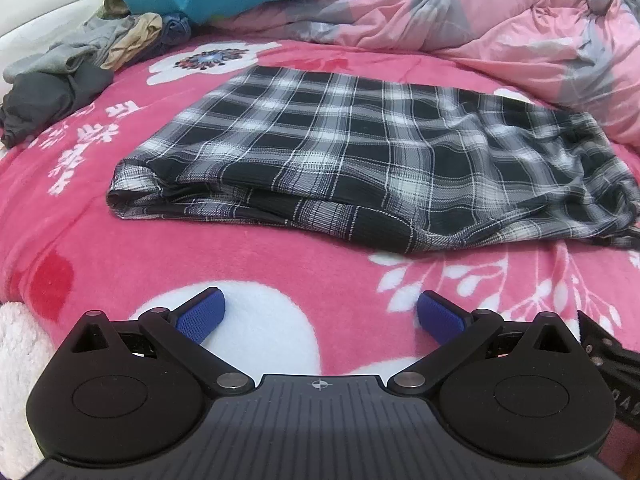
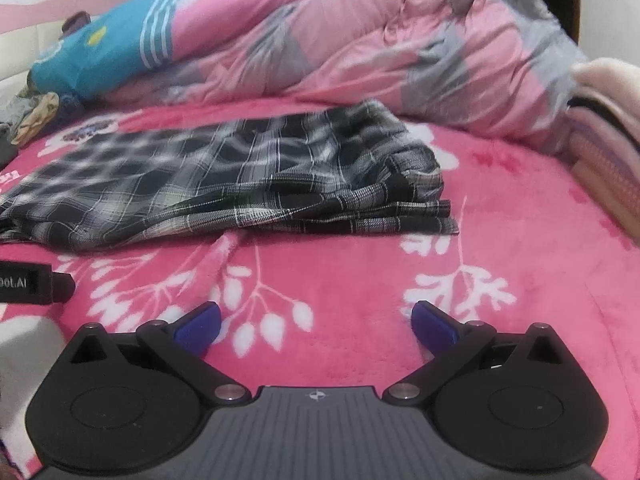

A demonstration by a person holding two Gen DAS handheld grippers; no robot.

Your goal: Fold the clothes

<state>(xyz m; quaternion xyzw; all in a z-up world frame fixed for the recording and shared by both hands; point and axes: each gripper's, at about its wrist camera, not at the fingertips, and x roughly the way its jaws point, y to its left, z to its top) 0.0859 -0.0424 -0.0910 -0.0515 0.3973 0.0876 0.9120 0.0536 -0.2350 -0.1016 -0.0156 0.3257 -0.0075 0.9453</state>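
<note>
My left gripper [image 1: 321,309] and right gripper [image 2: 316,318] hover over the pink floral blanket [image 1: 256,264], jaws spread wide — nothing held in either. The plaid garment [image 1: 360,152], black and white, lies folded flat ahead of both, apart from my fingertips. Behind it: a pink-grey duvet [image 2: 400,52]; far left, a heap of clothes [image 1: 80,68].

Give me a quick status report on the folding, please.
Left gripper and right gripper open, empty, short of the cloth. Plaid garment lies folded on pink blanket. Nothing in the way.
</note>
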